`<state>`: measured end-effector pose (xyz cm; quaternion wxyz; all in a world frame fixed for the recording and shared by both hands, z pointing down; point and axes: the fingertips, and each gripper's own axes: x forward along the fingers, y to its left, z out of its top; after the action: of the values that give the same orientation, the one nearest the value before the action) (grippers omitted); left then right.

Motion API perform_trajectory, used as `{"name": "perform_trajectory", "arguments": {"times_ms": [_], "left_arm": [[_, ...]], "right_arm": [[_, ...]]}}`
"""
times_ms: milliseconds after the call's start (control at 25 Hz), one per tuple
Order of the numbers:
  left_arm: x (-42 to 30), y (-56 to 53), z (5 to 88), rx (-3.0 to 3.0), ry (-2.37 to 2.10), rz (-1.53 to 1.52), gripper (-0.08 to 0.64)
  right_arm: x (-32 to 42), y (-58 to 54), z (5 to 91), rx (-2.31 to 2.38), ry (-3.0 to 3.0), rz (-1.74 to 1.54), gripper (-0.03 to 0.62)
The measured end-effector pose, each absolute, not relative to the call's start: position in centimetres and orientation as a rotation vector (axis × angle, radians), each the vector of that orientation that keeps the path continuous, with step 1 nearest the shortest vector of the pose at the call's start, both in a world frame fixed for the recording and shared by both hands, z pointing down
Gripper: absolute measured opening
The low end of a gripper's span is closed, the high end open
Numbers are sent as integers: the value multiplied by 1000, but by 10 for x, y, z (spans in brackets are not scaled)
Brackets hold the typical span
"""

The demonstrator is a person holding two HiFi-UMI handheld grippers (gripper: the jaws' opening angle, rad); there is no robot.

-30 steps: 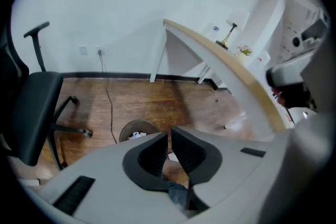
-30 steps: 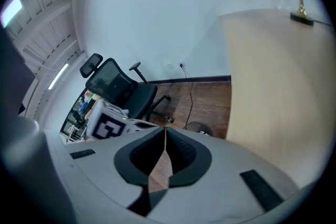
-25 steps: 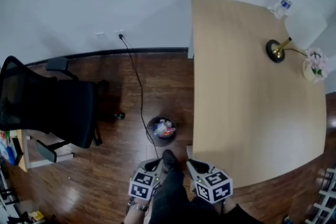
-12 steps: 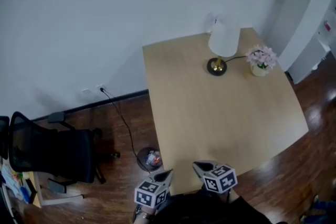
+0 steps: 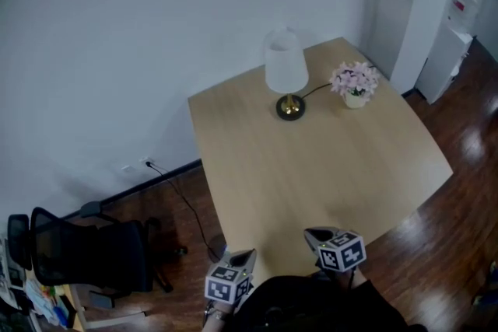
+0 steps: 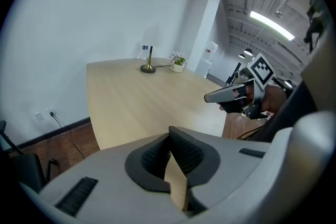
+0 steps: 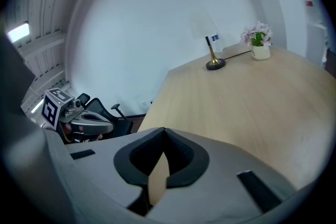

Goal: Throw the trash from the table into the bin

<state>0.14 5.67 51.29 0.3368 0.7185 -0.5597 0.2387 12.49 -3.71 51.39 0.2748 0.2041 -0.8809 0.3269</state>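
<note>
The left gripper (image 6: 169, 134) has its two grey jaws pressed together, with nothing between them. The right gripper (image 7: 164, 132) is pressed together and empty too. Both hang by the near edge of the light wooden table (image 5: 311, 159). A small clear plastic bottle with a blue label (image 7: 213, 38) stands at the far corner, behind the white lamp with a gold foot (image 5: 284, 70). In the head view the shade hides it.

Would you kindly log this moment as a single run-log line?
left gripper: shut, empty | right gripper: shut, empty | table: lamp, flower pot, bottle behind lamp
</note>
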Motion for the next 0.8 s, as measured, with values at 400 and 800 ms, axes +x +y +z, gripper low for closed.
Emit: {"name": "perform_trajectory", "arguments": {"times_ms": [400, 800], "left_arm": [[24, 35, 516, 1848, -1462, 625, 0], [20, 37, 521, 1812, -1490, 604, 0]], "right_arm": [[160, -58, 519, 561, -2324, 856, 3], [159, -57, 523, 526, -2317, 848, 3]]}}
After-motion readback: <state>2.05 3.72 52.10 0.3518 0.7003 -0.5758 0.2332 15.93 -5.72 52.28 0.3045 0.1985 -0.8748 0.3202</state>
